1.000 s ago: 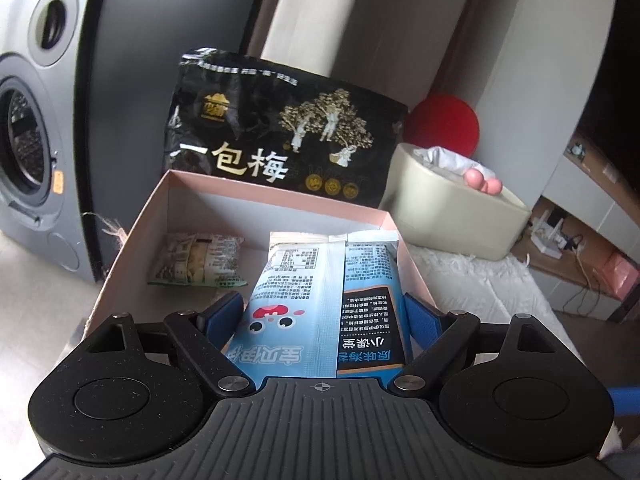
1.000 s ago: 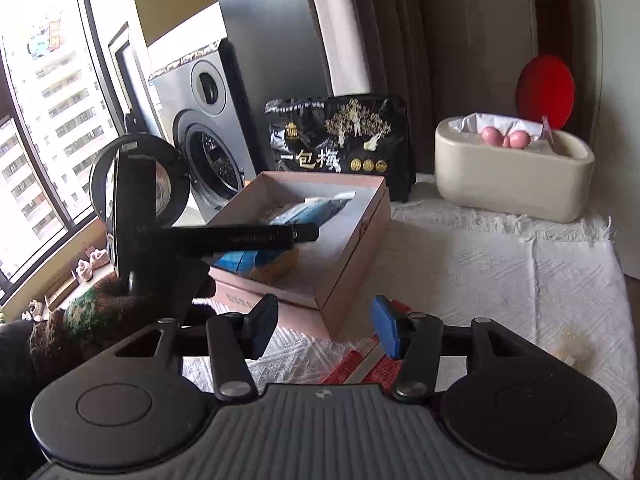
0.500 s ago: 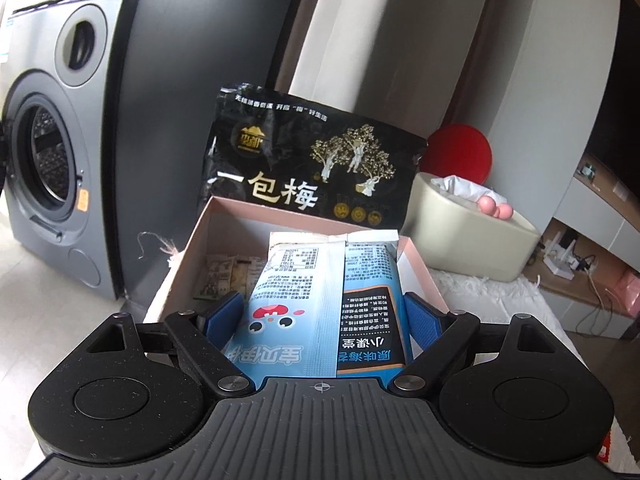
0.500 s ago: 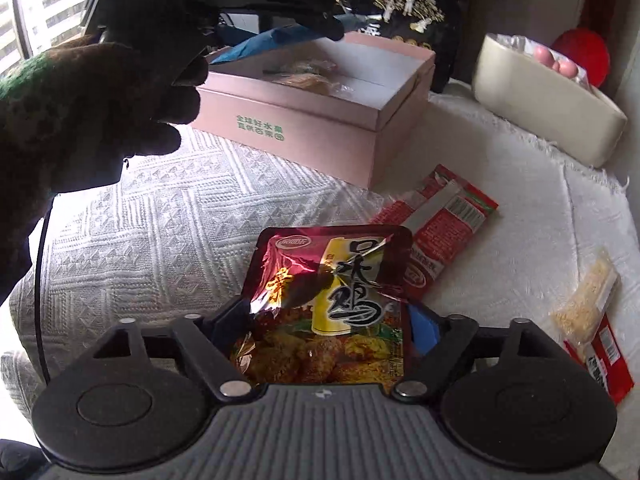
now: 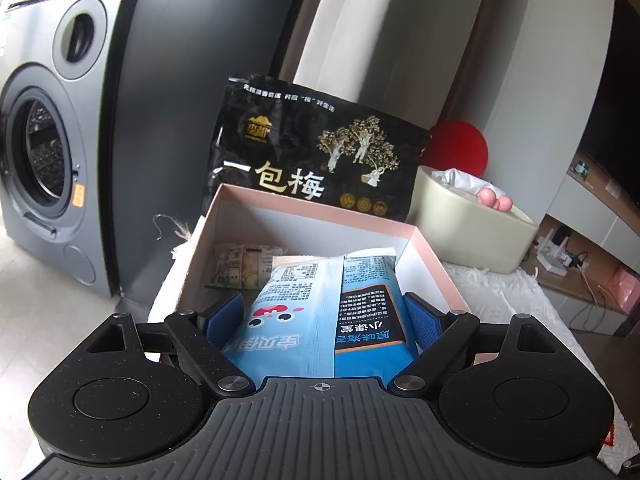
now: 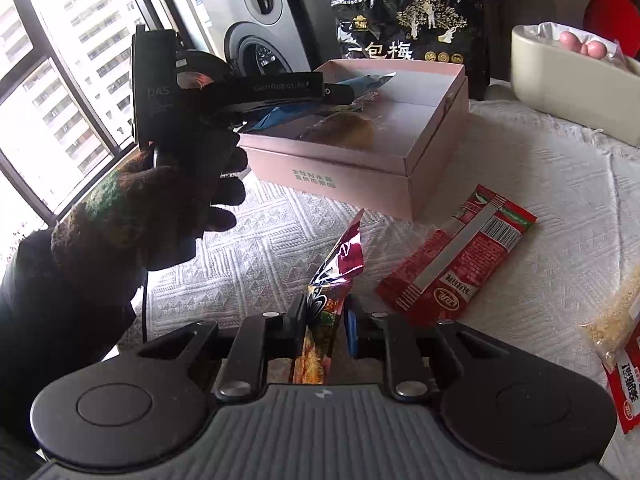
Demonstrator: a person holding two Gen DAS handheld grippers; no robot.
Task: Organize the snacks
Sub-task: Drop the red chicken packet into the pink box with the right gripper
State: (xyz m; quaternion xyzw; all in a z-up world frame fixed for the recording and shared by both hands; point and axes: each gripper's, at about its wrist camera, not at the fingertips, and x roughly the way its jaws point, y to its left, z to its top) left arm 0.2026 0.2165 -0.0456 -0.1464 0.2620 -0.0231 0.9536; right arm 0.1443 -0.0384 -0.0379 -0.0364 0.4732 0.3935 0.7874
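My left gripper (image 5: 324, 312) is shut on a blue snack packet (image 5: 320, 312) and holds it over the near edge of the open pink box (image 5: 312, 204). A small green-beige packet (image 5: 240, 264) lies inside the box. From the right wrist view, the left gripper (image 6: 340, 94) holds the blue packet (image 6: 280, 114) above the pink box (image 6: 436, 148). My right gripper (image 6: 326, 312) is shut on a shiny red chicken snack packet (image 6: 332, 276), lifted edge-on above the white cloth.
A large black plum bag (image 5: 316, 160) leans behind the box. A beige tub (image 6: 572, 80) stands at the right. A red packet (image 6: 456, 256) and two more packets (image 6: 616, 320) lie on the white cloth (image 6: 280, 232). A washing machine (image 5: 48, 168) stands at the left.
My right gripper closed on the red chicken packet and lifted it, turning it edge-on. My left gripper rose and pulled back slightly with the blue packet.
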